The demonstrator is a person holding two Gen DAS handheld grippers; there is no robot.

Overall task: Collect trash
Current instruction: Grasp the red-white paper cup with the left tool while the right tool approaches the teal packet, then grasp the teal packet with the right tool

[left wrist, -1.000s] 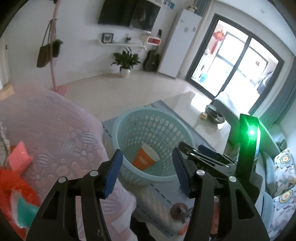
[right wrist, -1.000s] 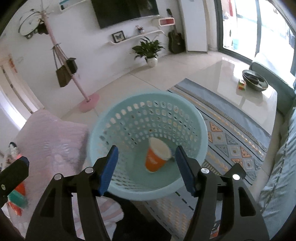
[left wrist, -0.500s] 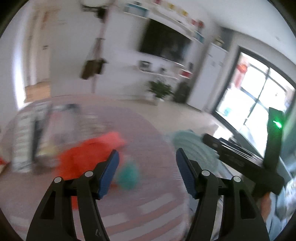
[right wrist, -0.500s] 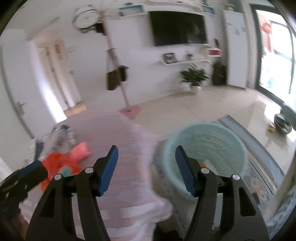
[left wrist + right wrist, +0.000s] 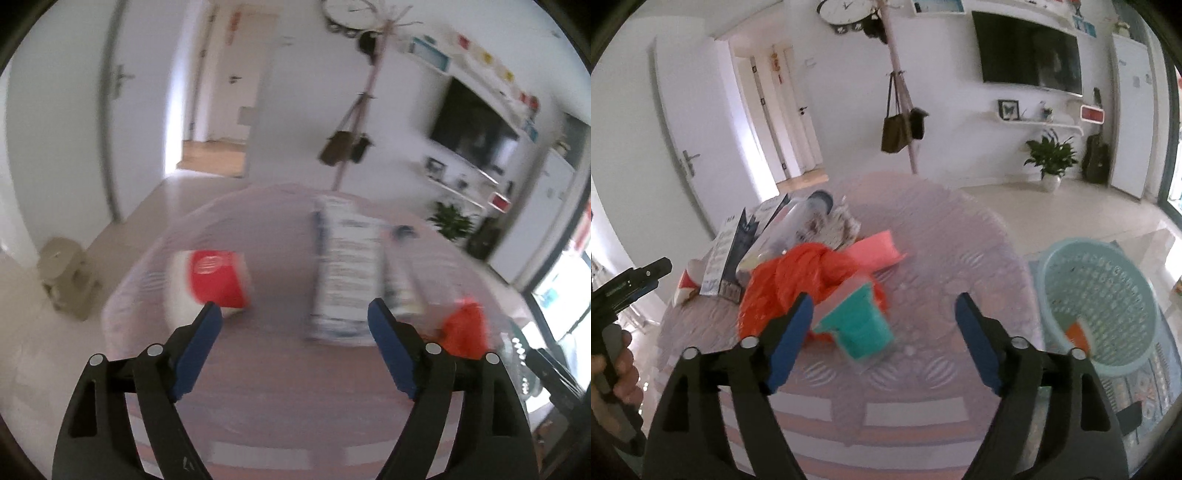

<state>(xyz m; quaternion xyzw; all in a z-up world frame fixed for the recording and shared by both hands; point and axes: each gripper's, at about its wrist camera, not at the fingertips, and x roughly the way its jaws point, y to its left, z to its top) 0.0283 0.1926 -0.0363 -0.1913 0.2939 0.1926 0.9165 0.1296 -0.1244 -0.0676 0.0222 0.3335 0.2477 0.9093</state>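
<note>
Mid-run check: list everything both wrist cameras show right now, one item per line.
Basket: one, pale teal, on the floor right of the table.
Orange cup: one, inside the basket.
Teal cup: one, on its side, on the table.
Orange bag: one, crumpled behind the teal cup.
Pink paper: one, behind the bag.
Red cup: one, on its side, table left.
Printed carton: one, white and blue, lying mid-table.
Bottle: one, clear, lying at the far left.
Table: one, pink cloth.
Left gripper: open, empty.
Right gripper: open, empty.
</note>
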